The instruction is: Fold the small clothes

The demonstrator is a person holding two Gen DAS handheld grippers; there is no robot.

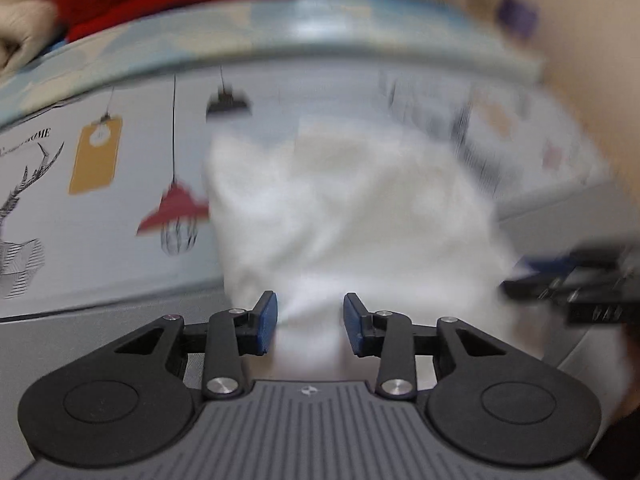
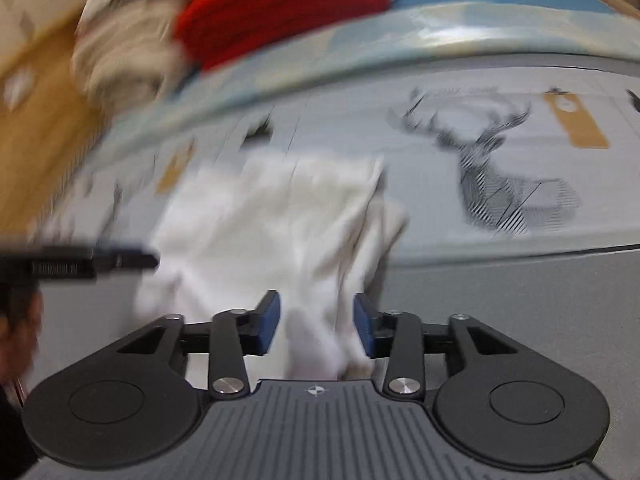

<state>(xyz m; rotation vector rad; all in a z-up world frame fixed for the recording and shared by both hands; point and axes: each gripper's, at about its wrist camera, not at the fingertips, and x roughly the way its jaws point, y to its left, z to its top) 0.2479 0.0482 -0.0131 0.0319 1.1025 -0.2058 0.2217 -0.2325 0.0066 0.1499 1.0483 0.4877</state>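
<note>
Cloth [image 1: 348, 216], white and rumpled, lies just ahead of my left hand-held gripper [image 1: 310, 322] and runs back between its blue pads [image 1: 267, 322]. I see a clear gap between those pads; they stand fairly wide with fabric between them, and whether either pad touches it I cannot tell. From the right wrist view the same cloth [image 2: 272, 224] spreads forward and to the left of my right hand-held gripper [image 2: 316, 324], with a bunched fold hanging down between its pads [image 2: 269, 322]. That one also stands fairly wide, not clamped on the fold. Both views are smeared by motion blur, so the cloth's edges are vague.

Each tool shows in the other's camera: the right one comes in at the right edge of the left view, at the cloth's side, and the left one [image 2: 80, 264] comes in at the left edge of the right view, its tip at the cloth's near left corner.

Under the cloth is a grey printed bench cover [image 2: 560, 280] with a deer drawing [image 2: 496, 172] ahead and right of my right tool. Farther ahead sits a red garment [image 2: 280, 8] beside beige fabric [image 2: 120, 64].
</note>
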